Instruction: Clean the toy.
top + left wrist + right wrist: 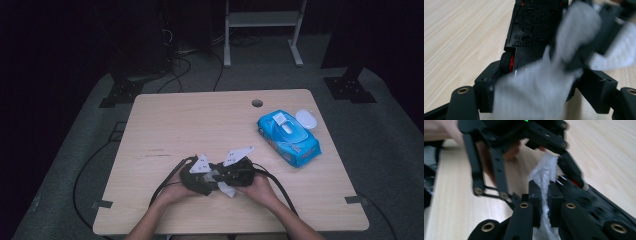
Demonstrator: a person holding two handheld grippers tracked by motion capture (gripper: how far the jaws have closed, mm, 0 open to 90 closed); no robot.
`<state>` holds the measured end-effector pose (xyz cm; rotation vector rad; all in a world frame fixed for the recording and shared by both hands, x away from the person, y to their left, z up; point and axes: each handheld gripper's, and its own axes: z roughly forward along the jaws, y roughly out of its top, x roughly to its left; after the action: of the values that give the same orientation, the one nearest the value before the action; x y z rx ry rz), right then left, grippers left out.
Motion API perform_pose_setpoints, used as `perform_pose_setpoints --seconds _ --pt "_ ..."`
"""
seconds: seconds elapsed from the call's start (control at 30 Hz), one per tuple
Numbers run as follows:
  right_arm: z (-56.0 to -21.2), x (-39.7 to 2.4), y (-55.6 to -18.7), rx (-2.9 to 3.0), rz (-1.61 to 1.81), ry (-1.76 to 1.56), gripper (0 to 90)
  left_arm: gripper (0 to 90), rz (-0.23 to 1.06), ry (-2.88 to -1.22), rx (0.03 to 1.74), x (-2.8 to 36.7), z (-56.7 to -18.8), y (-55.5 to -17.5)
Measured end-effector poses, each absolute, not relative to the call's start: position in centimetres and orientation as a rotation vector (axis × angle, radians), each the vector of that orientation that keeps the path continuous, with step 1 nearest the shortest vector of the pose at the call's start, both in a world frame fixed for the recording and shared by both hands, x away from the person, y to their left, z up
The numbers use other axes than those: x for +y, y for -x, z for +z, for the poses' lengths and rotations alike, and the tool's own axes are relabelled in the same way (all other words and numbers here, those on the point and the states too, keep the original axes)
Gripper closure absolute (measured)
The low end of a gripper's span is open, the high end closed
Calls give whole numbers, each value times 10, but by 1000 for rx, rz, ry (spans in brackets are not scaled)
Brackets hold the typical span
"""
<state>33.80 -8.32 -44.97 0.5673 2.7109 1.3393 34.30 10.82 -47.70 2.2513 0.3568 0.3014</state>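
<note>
- Both forearms came in from the near edge of the counter (pixel 165 115), bent inward so that the two hands met close together at its front middle.
- The left hand (pixel 172 192) held the left gripper (pixel 200 181) low over the wood, pointing toward the other hand; its grey plate stood tilted on top.
- The right hand (pixel 260 189) held the right gripper (pixel 231 181) facing the left one, nearly tip to tip with it, cable trailing back along the forearm.
- The left gripper's jaws stood partly apart and clamped a black toy car (pixel 529 32) by its sides; the car's underside faced the camera of the left gripper view, a wheel with a red hub beside one jaw.
- The right gripper (pixel 545 195) had its jaws drawn narrow, pinching a white wet wipe (pixel 545 173) between the pads; they had just been closing on it.
- The wipe rose crumpled out of those pads and lay against the toy car held just ahead, touching it; in the left gripper view the wipe (pixel 534 85) hung blurred across the car's underside.
- In the high view a corner of the wipe drooped below the two grippers, just above the counter.
- A blue pack of wipes (pixel 289 137) lay well apart on the counter's right side, its lid flipped open.
</note>
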Motion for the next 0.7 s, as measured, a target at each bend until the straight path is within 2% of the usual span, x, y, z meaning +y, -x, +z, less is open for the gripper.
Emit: perform_pose_setpoints --seconds 0.1,0.37,0.7 --pt "-449 -85 -339 2694 1303 -563 842 247 296 -2245 359 109 -477 -343" --pt "-446 -128 -351 2607 1208 -693 843 247 309 -2240 348 109 -476 -343" --pt "-447 -87 -349 2636 1273 -617 843 247 315 -2245 349 108 -476 -344"
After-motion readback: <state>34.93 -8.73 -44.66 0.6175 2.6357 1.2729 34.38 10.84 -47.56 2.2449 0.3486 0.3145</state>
